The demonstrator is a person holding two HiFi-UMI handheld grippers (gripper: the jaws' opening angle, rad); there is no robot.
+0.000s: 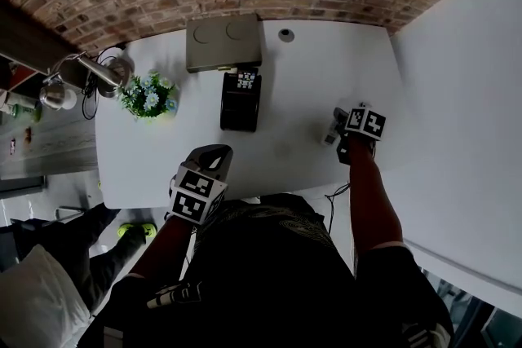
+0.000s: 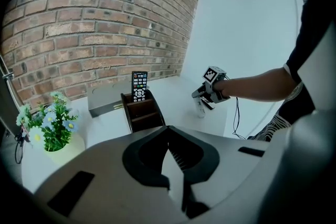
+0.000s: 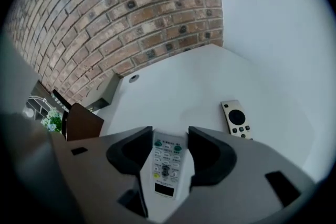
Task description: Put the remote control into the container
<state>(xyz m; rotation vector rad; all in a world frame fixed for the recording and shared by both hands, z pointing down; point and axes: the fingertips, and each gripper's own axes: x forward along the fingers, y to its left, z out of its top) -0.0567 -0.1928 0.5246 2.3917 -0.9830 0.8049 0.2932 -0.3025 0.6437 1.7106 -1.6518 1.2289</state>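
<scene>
A black container (image 1: pixel 241 106) stands at the middle of the white table (image 1: pixel 310 77), with a black remote (image 1: pixel 246 80) upright in its far compartment. In the left gripper view the same black remote (image 2: pixel 139 86) sticks up out of the container (image 2: pixel 142 113). My right gripper (image 3: pixel 169 144) is at the table's right side, shut on a white remote (image 3: pixel 166 162) that lies lengthwise between its jaws. From the head view the right gripper (image 1: pixel 336 126) holds the white remote (image 1: pixel 330 130) low over the table. My left gripper (image 1: pixel 216 155) hovers near the front edge, shut and empty.
A beige remote with a black dial (image 3: pixel 236 119) lies on the table to the right of my right gripper. A grey box (image 1: pixel 222 41) sits behind the container, a flower pot (image 1: pixel 149 98) to its left, a metal kettle (image 1: pixel 102 73) beyond. A brick wall backs the table.
</scene>
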